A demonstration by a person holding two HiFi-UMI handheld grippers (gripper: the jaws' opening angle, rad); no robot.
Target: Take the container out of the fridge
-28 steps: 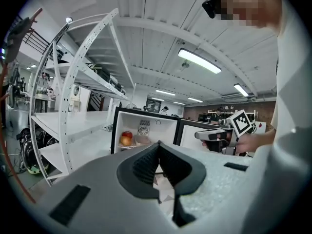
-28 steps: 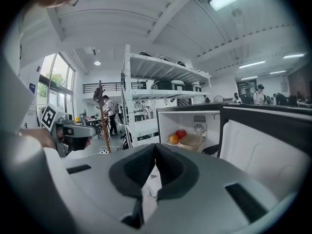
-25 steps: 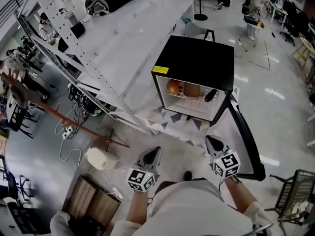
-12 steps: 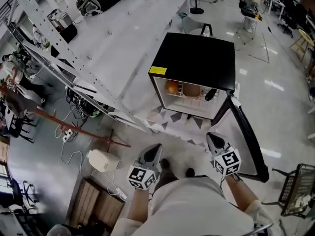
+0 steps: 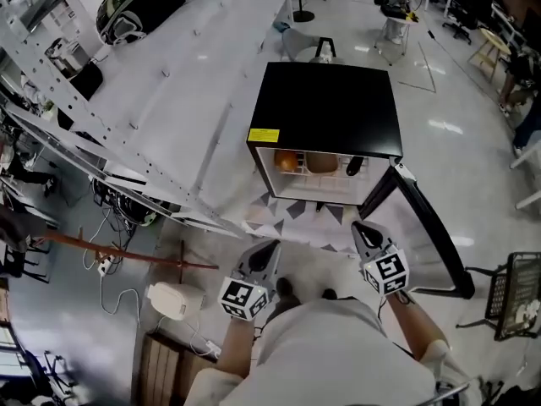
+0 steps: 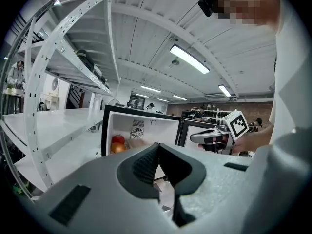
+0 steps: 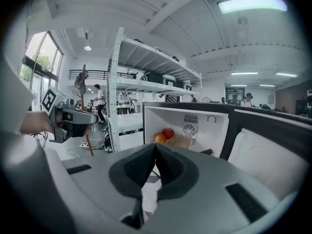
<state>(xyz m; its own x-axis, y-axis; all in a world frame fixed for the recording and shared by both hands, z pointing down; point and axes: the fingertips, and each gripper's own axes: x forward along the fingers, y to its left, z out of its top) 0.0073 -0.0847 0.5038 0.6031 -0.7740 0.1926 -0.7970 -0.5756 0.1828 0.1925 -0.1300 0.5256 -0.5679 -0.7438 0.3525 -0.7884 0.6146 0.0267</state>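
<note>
The person has closed in on the fridge (image 5: 325, 108) over the last second. In the head view it now sits squarer and more central than it did, and the gap between it and the 2 grippers has shrunk. The door (image 5: 427, 235) hangs wide open to the right, just as before, so nothing blocks the reach.

Left gripper (image 5: 270, 248) – jaws pressed together, nothing between them. Right gripper (image 5: 358, 227) – same story, pads meeting, empty. Both are held low in front of the body, well short of the opening, so this looks like the approach and no reach has begun.

The container (image 5: 322, 162), the tan rounded shape, waits on the shelf inside. It sits between the fruit (image 5: 286, 161) on its left and a dark object (image 5: 354, 167) on its right. The right gripper view shows it best (image 7: 180, 141), just beside 1 red and 1 orange fruit. Whichever gripper goes in will have to spread its jaws first.

As for writing, there is a yellow label (image 5: 264, 135) on the front left corner of the fridge top, with print too small to read. The marker cubes (image 5: 385, 271) carry black-and-white square patterns and no words. No brand can be made out anywhere on the fridge.
</note>
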